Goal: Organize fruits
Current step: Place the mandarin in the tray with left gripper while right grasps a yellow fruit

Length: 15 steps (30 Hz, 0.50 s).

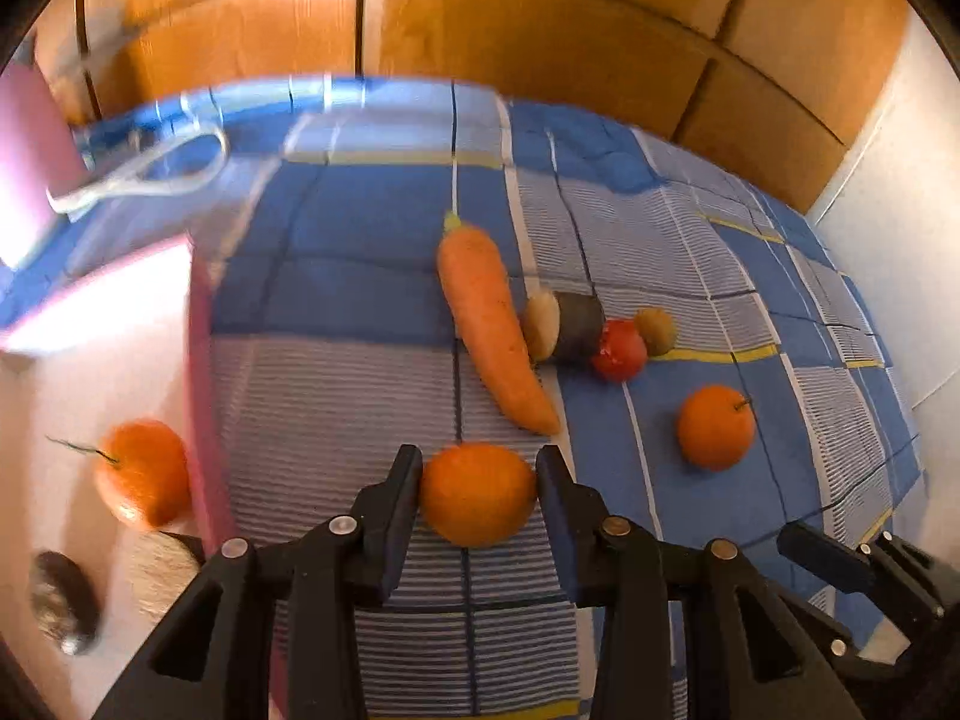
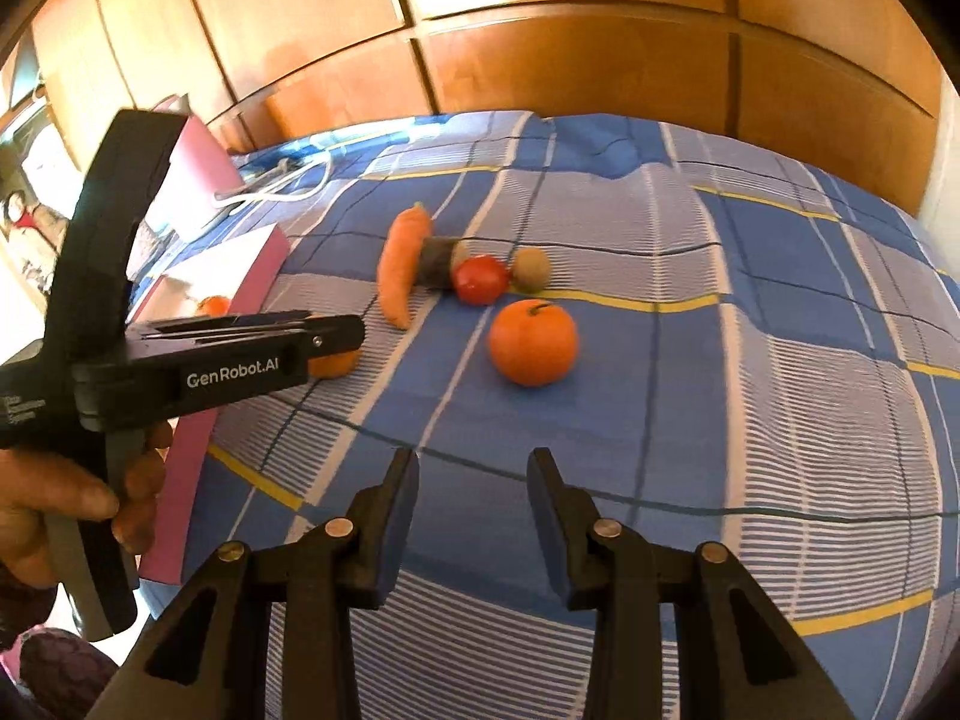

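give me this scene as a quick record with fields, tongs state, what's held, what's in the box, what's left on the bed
left tongs: shut on a round orange fruit
right tongs: open, holding nothing
pink-walled box: one stemmed orange, two fuzzy brown items
blue checked bedspread: long orange carrot, red tomato, brown kiwi, loose orange, dark cylinder

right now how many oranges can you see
3. One orange is held between the left gripper fingers, one lies loose on the blue bedspread right of the carrot, and one sits inside the pink box. More may be hidden in the box.
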Available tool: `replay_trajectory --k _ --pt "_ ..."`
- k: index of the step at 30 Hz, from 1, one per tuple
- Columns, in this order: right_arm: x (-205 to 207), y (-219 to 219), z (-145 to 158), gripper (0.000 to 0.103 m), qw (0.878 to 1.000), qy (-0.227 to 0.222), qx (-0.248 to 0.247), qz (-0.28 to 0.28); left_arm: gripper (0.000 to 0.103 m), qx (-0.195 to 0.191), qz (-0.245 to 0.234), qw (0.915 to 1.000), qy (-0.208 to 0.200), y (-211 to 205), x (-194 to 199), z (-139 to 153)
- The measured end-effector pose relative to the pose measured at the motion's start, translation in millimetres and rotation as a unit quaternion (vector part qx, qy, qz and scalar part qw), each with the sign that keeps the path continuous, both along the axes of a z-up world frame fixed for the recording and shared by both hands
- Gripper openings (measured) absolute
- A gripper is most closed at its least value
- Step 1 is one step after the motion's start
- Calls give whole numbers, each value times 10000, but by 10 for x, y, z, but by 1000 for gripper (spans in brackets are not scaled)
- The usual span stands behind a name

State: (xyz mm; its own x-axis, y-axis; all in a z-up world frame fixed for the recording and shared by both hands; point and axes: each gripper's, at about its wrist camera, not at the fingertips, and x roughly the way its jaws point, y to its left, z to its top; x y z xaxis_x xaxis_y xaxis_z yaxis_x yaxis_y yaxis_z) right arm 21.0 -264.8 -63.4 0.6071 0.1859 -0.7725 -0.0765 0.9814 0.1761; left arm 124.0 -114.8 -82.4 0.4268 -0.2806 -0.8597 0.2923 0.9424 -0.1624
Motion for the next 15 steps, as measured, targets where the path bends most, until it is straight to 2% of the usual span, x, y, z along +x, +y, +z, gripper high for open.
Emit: replay_trajectory --k 2,4,7,9,15 --pt "-14 -36 19 38 10000 -23 -17 -40 38 130 7 9998 -124 -35 -37 5" --pt "-25 -69 38 38 9999 -62 -9 -83 37 10 -55 10000 -32 -40 -71 28" --pt "-18 -104 43 38 9999 -68 21 -120 37 89 -107 9999 -75 -49 -126 45" --pt "-11 -128 44 38 9998 -69 89 -159 37 2 -136 9999 -18 -19 -158 65" --pt "56 -196 75 38 9995 -104 142 -280 37 -180 -153 9996 -174 66 -368 239"
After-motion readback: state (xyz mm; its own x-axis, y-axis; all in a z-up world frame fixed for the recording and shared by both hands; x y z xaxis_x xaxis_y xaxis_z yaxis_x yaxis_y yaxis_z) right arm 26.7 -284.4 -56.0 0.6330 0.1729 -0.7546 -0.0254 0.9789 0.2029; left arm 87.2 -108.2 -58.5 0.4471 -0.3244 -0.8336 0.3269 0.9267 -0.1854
